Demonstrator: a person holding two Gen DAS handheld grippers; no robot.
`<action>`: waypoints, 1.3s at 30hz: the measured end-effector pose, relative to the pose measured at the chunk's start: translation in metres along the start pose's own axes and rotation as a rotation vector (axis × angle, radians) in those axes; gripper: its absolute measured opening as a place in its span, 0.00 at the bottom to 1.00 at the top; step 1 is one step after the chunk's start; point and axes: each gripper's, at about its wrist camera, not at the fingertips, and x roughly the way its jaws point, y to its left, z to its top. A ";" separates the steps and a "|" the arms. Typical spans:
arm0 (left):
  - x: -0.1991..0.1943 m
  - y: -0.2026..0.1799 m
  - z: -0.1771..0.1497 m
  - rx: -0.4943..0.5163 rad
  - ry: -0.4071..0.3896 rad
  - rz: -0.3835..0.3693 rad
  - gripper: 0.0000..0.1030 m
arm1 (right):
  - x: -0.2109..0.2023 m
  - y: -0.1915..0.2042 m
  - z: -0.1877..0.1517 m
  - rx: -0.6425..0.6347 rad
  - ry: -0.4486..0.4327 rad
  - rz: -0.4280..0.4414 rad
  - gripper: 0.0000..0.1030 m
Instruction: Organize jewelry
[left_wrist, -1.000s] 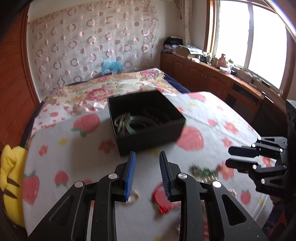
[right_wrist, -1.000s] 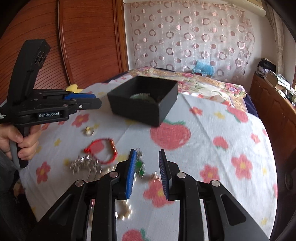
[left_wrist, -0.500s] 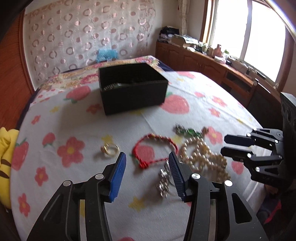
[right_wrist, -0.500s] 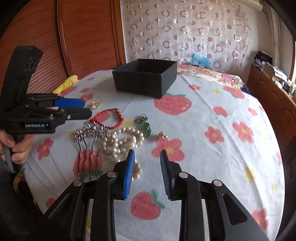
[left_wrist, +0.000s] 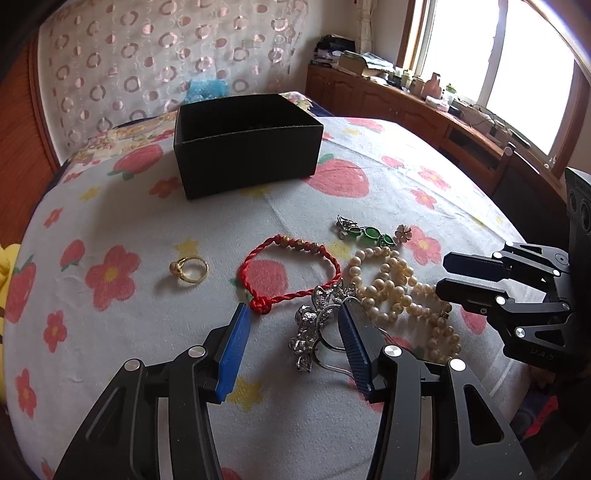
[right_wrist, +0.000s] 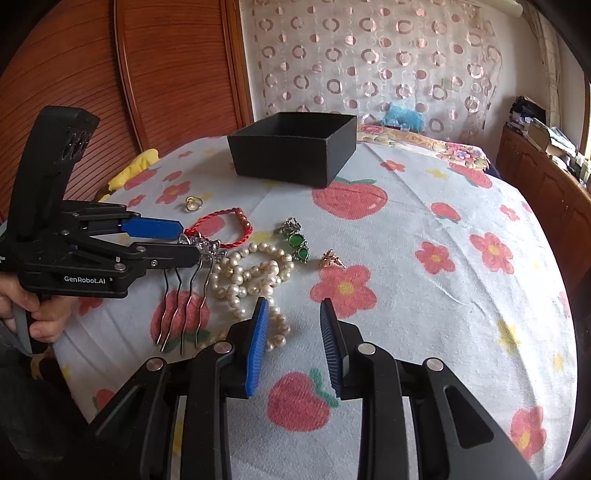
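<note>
1. The silver rhinestone hair comb with long wire prongs (left_wrist: 317, 328) lies on the flower-and-strawberry printed cloth (left_wrist: 122, 332) of the tabletop, directly between the fingers of the left hand-held gripper (left_wrist: 291, 325), its ornate head touching the red braided cord bracelet (left_wrist: 291, 266) just ahead.
2. To that gripper's right, the cream pearl necklace (left_wrist: 399, 291) sits heaped against the comb; beyond it lie the green-stone silver earrings (left_wrist: 365, 232) and a small rose-gold flower earring (left_wrist: 402, 232). Ahead to its left, apart, is the gold ring (left_wrist: 190, 269).
3. The open black rectangular box (left_wrist: 243, 144) stands well ahead of both grippers.
4. Change: a second ago the left hand-held gripper hovered close over the box with fingers narrowly spaced; it has since pulled back to the loose pieces and its fingers are now spread wide around the comb. Judgement: one deposit is finished and the comb is the next pick.
5. The right hand-held gripper (right_wrist: 293, 332) has also withdrawn; fingers moderately spread, holding nothing, over the tail of the pearls.
6. View differences: the right wrist view shows the comb's full prongs (right_wrist: 183, 306), which the left gripper largely hides in the left view. Neither current view shows the box's contents.
</note>
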 end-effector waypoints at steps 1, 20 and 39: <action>0.000 0.000 0.000 -0.006 0.002 -0.003 0.45 | 0.000 0.000 0.000 -0.002 0.001 0.001 0.30; -0.051 0.010 -0.010 -0.059 -0.175 0.040 0.10 | 0.006 -0.001 0.000 0.002 0.015 0.008 0.36; -0.098 0.015 -0.014 -0.065 -0.339 0.118 0.07 | 0.021 0.017 0.014 -0.076 0.073 -0.033 0.36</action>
